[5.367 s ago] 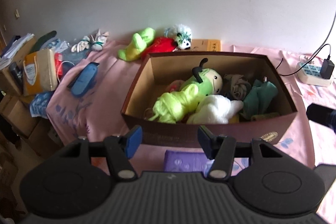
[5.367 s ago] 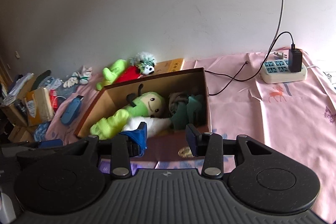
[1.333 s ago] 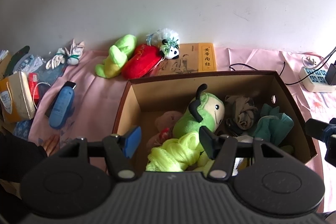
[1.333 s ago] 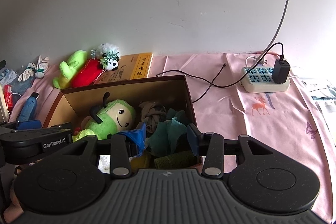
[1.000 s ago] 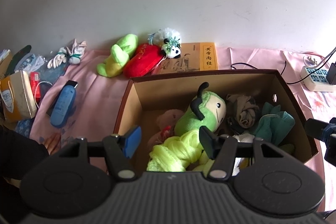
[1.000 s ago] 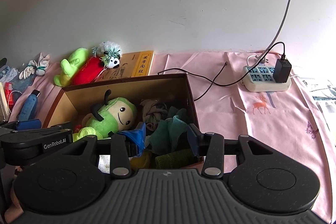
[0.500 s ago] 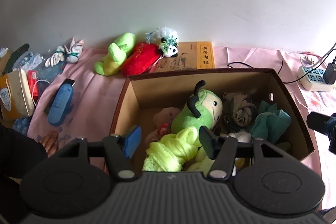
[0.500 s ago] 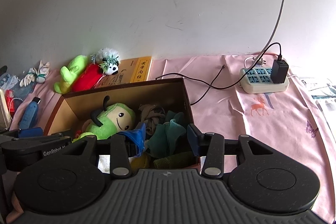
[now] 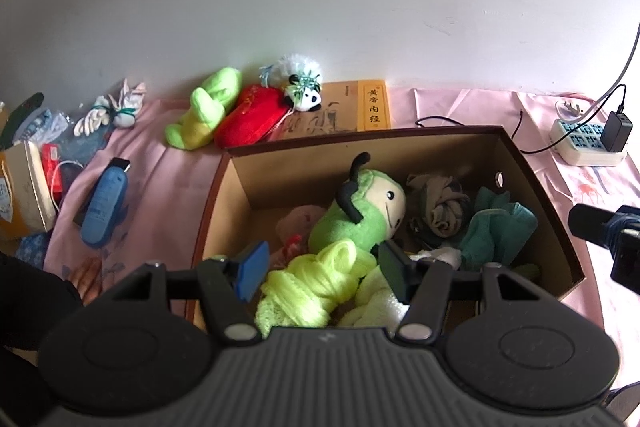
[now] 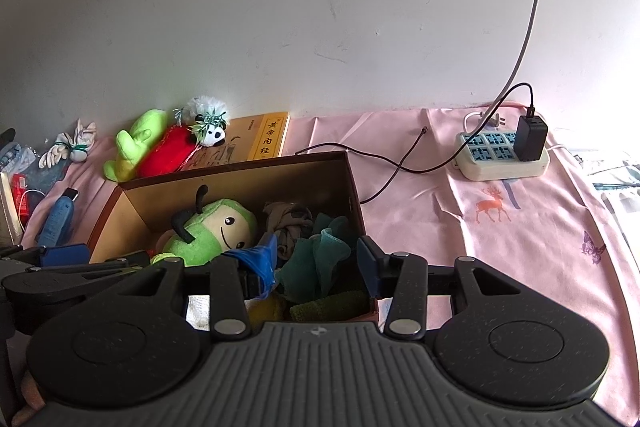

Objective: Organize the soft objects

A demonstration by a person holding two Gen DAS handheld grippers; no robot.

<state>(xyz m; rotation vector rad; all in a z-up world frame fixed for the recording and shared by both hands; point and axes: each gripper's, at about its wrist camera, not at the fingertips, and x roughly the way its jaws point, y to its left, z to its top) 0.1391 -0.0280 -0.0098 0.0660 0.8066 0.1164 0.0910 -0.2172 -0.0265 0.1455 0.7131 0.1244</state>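
Both grippers hover over the cardboard box (image 9: 532, 183) of soft toys: left gripper (image 9: 320, 269) fingers apart, right gripper (image 10: 316, 261) fingers apart, nothing gripped.

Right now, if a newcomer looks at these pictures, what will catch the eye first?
Probably the brown cardboard box in the middle, with a green plush bug smiling among yarn and cloths. Next, the red pouch and panda toy lying by the wall on the pink cloth.
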